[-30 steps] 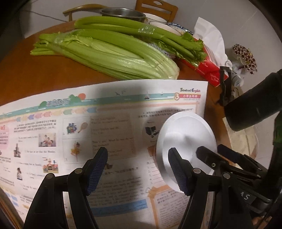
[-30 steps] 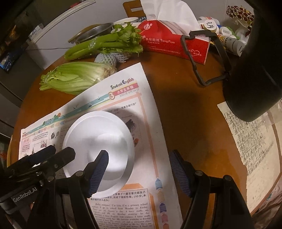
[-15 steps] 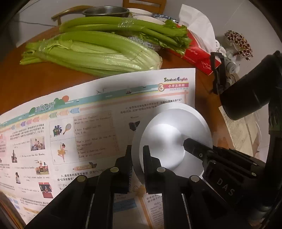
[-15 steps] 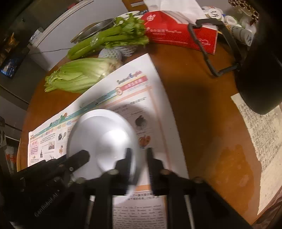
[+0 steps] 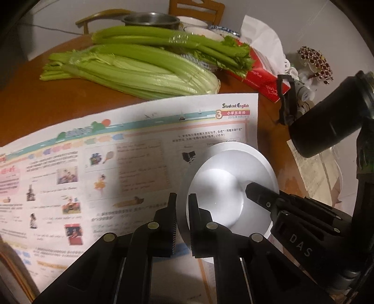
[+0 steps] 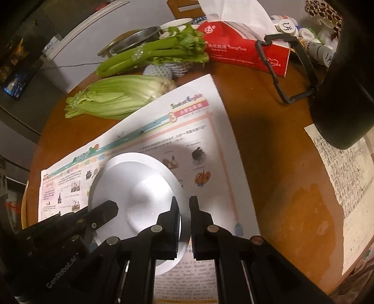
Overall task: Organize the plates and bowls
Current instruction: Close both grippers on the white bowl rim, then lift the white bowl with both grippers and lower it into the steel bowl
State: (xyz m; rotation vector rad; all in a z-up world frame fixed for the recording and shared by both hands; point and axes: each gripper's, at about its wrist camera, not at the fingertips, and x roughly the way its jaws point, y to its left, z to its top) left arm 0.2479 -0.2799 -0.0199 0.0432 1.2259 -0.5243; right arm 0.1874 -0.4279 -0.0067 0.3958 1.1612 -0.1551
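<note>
A: Left tongs (image 5: 181,210)?
B: Pinching the white plate (image 5: 230,187) by its near-left rim.
A: Right tongs (image 6: 184,215)?
B: Pinching the same plate's opposite rim, plate just ahead-left of them.
A: Under it?
B: Student English newspaper (image 5: 131,163) on the table (image 6: 268,145).
A: Beyond?
B: Celery (image 5: 140,70), red tissue box (image 6: 245,51), steel bowl (image 5: 149,19) farther back.

You have a round brown table (image 6: 268,149) with a printed newspaper (image 5: 140,149) spread flat. Celery (image 5: 145,70) lies beyond its top edge. A red tissue box (image 6: 243,53) stands right of the celery, a black flask (image 5: 327,126) near the table's right edge.
</note>
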